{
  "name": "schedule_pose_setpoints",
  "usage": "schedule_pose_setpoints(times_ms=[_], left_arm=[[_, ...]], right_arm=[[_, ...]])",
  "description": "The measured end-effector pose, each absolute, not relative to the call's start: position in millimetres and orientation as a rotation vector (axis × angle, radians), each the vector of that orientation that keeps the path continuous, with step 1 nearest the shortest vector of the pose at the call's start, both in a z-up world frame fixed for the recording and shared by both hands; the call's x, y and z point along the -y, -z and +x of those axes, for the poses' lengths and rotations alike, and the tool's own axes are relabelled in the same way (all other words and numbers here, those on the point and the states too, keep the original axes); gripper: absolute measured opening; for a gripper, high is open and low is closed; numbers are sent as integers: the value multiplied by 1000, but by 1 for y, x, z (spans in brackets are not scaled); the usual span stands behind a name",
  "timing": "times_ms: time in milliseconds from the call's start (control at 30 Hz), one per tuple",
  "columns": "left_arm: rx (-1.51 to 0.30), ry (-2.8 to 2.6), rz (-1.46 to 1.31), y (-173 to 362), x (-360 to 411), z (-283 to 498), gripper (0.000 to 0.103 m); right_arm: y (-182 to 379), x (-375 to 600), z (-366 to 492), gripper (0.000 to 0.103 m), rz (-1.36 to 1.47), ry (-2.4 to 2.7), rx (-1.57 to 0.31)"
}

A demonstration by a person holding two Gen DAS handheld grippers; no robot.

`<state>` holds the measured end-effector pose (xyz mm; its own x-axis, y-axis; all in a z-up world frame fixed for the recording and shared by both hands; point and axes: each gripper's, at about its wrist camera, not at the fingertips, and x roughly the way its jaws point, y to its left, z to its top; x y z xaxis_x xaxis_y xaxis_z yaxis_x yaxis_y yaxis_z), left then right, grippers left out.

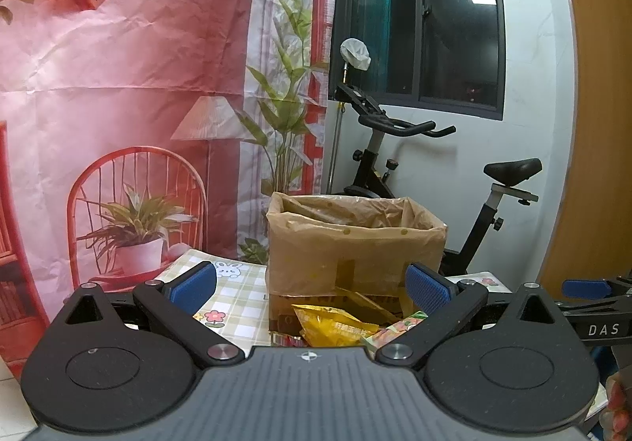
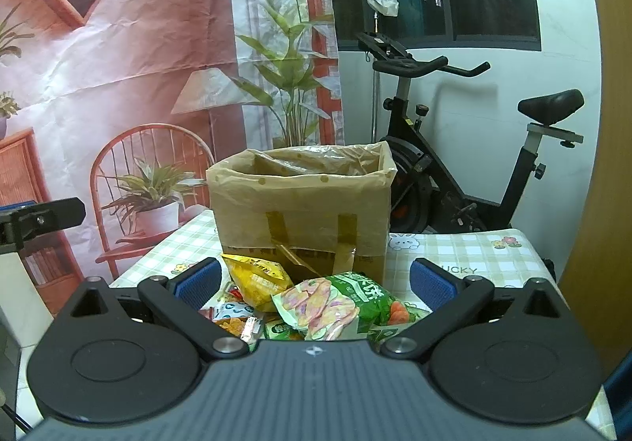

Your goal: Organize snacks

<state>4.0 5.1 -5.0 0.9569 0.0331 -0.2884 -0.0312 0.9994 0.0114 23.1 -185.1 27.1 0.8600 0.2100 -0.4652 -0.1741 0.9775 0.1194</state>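
A cardboard box (image 1: 351, 247) lined with a tan plastic bag stands on the checked tablecloth (image 1: 237, 303); it also shows in the right wrist view (image 2: 300, 204). A pile of snack packets lies in front of it: a yellow packet (image 1: 331, 324) (image 2: 256, 277), a green packet with pink chips (image 2: 335, 303) and small red and orange packets (image 2: 233, 318). My left gripper (image 1: 310, 287) is open and empty above the pile. My right gripper (image 2: 314, 283) is open and empty above the green packet.
A printed pink backdrop (image 1: 138, 85) hangs behind the table. An exercise bike (image 2: 454, 164) stands behind the box by the window. The right gripper's finger (image 1: 584, 289) shows at the right edge of the left wrist view. A wooden door (image 1: 592, 125) is at right.
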Motion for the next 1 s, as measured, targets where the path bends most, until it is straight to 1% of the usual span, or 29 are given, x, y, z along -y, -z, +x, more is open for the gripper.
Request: schedule_pose_setpoints(times_ms=[167,300,433,600,633,733,867,1000], left_arm=[[-285,-11,35,10,-8,5,103],[-299,-39,62,24,-19,12,103],[-355,-68,99,50,-28,25,102],[-422,-43,74,85,-31,41,101],[-426,-41,82,92,-29,43,100],[-442,-37,146,100,-24,49,99],[-385,-19,158,103,-22,62,99],[-372,-28,166,107,-24,71,99]], right_arm=[[-24,185,25,103,82,-216,-505],[-10,186,29,103,86,-223,-513],[19,182,38,103,75,-237,-545],[65,172,45,103,43,-262,-596],[73,171,46,103,45,-267,-607],[91,170,48,102,77,-285,-635],[99,171,53,102,103,-293,-655],[101,171,56,102,97,-311,-657]])
